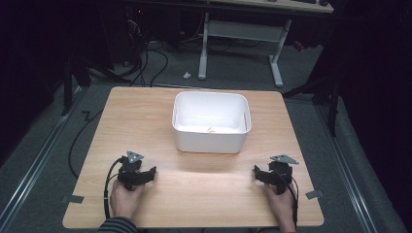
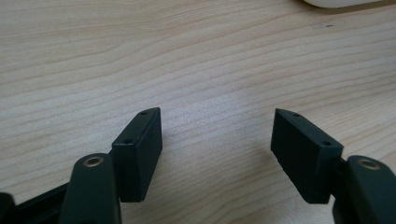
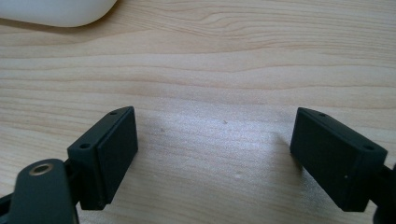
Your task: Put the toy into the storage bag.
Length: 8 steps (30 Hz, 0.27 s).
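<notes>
Two grippers, the left gripper (image 1: 154, 171) and right gripper (image 1: 255, 170), are seen from above, near a white tub (image 1: 212, 141). In each gripper view, spread, empty jaws are shown over the wooden table (image 2: 196, 60), with the tub's edge (image 3: 56, 11) at the top.

The bench (image 1: 194, 194) is lit brightly from above, while the surrounding floor and room are left in deep darkness. The white tub (image 1: 212, 141) is slightly overexposed, and a soft shadow is cast at its near side. The high view is grainy and soft. In both gripper views the wood grain is sharply rendered, and faint shadows are thrown beside the jaws.
</notes>
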### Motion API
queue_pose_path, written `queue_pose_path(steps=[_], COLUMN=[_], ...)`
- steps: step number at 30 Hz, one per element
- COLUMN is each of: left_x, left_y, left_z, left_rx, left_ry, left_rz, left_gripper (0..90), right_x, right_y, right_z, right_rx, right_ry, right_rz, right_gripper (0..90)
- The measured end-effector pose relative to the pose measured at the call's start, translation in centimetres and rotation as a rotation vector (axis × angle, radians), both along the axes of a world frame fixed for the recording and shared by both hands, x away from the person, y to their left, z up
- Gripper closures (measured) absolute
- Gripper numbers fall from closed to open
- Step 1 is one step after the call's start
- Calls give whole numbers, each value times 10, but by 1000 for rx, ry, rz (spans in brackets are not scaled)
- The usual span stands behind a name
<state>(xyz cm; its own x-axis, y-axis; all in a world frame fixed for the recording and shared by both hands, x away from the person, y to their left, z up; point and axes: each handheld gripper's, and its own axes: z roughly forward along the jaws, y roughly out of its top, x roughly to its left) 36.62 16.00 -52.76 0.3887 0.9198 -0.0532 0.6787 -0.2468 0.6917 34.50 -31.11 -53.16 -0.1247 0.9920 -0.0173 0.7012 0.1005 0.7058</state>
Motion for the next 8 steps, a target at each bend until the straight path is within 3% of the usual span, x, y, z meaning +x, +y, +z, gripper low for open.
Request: queue_pose_path(steps=[4, 8], left_x=[-5, -6], left_y=[-4, -4], left_z=[-7, -9], left_rx=[11, 8], left_ry=[-72, -83], left_rz=[6, 11], left_gripper=[313, 304], right_x=[0, 0], right_y=[0, 0], right_z=[0, 0], right_rx=[0, 1], right_ry=[0, -2], right_rz=[0, 0], right_gripper=[150, 150])
